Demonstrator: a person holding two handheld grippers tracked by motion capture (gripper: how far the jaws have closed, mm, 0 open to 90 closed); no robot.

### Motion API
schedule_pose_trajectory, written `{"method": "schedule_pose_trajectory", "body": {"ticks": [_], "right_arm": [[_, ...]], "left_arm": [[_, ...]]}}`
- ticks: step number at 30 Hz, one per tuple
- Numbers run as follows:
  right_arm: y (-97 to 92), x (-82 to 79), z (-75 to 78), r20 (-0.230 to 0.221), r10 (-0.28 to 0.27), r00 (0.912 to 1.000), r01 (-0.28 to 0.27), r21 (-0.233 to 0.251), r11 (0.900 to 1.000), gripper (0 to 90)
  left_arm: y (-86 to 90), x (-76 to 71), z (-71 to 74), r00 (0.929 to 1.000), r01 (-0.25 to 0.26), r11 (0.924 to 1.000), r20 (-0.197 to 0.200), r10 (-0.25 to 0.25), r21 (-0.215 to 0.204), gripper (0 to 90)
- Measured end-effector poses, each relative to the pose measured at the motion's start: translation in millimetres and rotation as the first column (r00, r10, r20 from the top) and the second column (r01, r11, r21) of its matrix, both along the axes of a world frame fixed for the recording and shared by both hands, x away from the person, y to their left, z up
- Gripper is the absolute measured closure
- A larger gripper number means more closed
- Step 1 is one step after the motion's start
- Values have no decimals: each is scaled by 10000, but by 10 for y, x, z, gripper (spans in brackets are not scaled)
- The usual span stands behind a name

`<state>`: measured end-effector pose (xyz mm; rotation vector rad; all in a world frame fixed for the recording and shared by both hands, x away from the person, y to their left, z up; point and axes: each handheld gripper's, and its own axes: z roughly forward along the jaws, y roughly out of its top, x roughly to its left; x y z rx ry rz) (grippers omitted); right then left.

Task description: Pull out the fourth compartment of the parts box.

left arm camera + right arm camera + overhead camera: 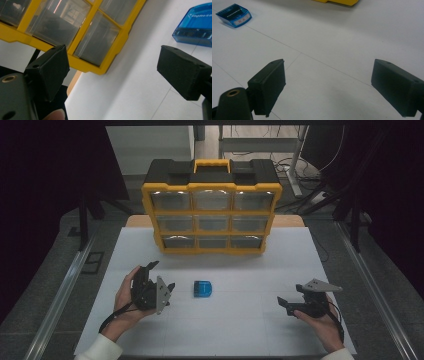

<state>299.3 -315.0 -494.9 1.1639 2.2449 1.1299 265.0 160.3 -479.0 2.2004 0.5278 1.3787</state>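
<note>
1. The left claw (pixel 161 276) sits at the lower left of the high view, gripped by the person's left hand (pixel 126 302); its jaws stand spread wide with nothing between them; in the left gripper view the two black pads (pixel 50 70) frame bare white tabletop (pixel 130 85), and a fingertip shows at the bottom edge.
2. The right claw (pixel 290 299) sits at the lower right of the high view, held by the right hand (pixel 322 320) with the grey three-cornered plate (pixel 320 284) on top; its jaws are likewise released and parted, empty; in the right gripper view the pads (pixel 268 85) hang over the tabletop with thin seam lines running across it.
3. A small blue box (pixel 203 289) lies flat on the tabletop between the two claws, nearer the left one and touching neither; it appears at the upper right of the left gripper view (pixel 195 25) and at the upper left of the right gripper view (pixel 234 15), where a pale label shows on its top face.
4. A yellow and black organiser case (pixel 212 205) stands upright in the upper centre of the high view, at the far edge of the tabletop; it has a grid of nine clear drawers and a yellow handle (pixel 212 166) on top; its contents cannot be made out.
</note>
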Motion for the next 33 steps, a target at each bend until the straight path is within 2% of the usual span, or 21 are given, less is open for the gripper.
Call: {"method": "schedule_pose_trajectory", "body": {"ticks": [8, 9, 13, 23, 33], "right_arm": [[-3, 5, -3, -33, 5, 10000, -5, 47, 10000, 124], [-2, 6, -3, -51, 9, 10000, -8, 89, 10000, 124], [-5, 8, -4, -68, -22, 10000, 23, 120, 9999, 124], [-13, 4, -4, -71, 19, 10000, -18, 128, 9999, 124], [-5, 5, -1, -31, 97, 9999, -96, 108, 9999, 125]], "left_arm": [[1, 98, 78, 9999, -34, 10000, 106, 34, 0, 112], [-2, 112, 90, 10000, 57, 10000, -5, -57, -41, 113], [-12, 149, 129, 9999, 120, 9999, -30, -120, -52, 115], [-43, 253, 127, 10000, 72, 10000, 40, -73, 55, 113], [-47, 337, 199, 9996, -22, 9999, 277, 19, 103, 113]]}}
